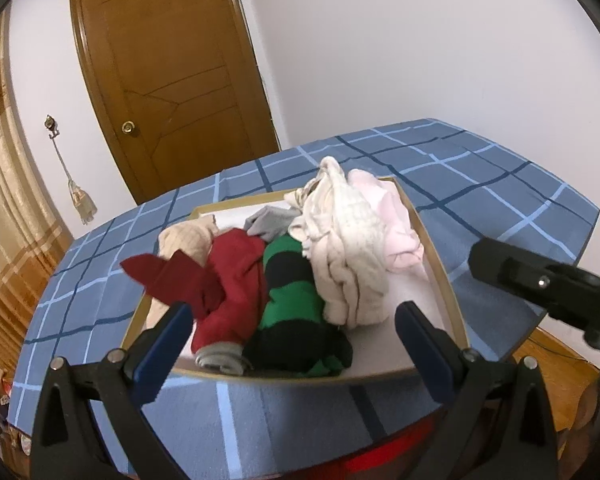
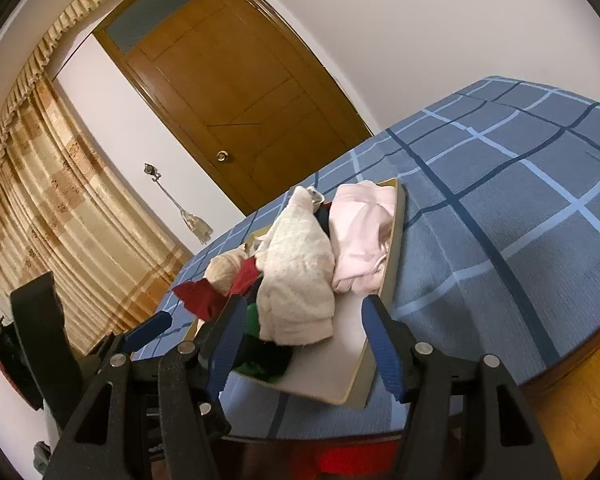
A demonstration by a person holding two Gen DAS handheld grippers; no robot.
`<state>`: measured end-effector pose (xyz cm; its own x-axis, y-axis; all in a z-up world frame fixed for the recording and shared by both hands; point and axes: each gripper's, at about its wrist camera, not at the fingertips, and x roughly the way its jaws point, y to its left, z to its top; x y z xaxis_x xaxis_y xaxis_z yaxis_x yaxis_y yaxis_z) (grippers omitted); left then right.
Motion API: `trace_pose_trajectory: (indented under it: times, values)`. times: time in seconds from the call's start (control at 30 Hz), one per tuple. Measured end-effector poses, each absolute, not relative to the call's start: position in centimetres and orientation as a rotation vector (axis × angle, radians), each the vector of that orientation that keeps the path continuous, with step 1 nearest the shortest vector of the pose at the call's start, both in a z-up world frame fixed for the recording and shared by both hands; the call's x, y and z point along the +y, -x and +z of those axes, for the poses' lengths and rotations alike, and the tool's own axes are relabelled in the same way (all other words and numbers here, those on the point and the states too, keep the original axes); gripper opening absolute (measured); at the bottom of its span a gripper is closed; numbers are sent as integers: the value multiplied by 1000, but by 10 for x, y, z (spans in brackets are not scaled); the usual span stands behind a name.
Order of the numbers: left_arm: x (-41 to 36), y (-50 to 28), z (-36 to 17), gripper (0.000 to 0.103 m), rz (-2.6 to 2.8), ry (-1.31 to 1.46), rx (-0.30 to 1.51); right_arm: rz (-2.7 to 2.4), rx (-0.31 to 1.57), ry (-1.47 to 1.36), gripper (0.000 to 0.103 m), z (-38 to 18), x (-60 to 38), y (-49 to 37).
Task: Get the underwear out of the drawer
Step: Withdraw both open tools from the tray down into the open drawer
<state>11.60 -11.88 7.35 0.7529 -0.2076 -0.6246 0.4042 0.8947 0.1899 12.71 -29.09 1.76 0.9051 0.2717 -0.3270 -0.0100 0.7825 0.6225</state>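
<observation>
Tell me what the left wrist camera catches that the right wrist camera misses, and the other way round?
Only the left view shows the grey garment at the back of the drawer, and the green-and-black striped one in full. Only the right view shows the door's glass top panel and the curtain's ruffled valance. Both share the cream knit, pink and red garments, and blue checked cloth.

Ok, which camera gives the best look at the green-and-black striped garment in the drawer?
Left wrist: the green-and-black striped garment lies nearly whole in view. Right wrist shows only a sliver, hidden behind a blue finger and the cream knit.
</observation>
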Motion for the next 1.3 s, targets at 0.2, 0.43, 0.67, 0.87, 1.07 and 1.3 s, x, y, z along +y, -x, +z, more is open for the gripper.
trace_pose_trajectory:
  times: [0.2,0.43,0.67,0.87,1.07,1.3]
  values:
    - [-107,-99,72,102,-335,-309,645,163,412,-643,63,18,-282,-107]
    - [-89,-82,63,102,-319,-275,674,154,418,-608,63,11,-268,-87]
    - [-77,-65,57,102,-302,-276,675,147,419,-555,63,6,-256,-64]
    - [-71,-52,46,102,-316,-288,696,150,454,-556,62,-11,-252,-52]
    - [-65,-40,35,102,-327,-278,725,147,475,-573,63,-26,-251,-40]
    - [-59,-22,20,102,-339,-286,760,151,492,-584,62,-41,-251,-23]
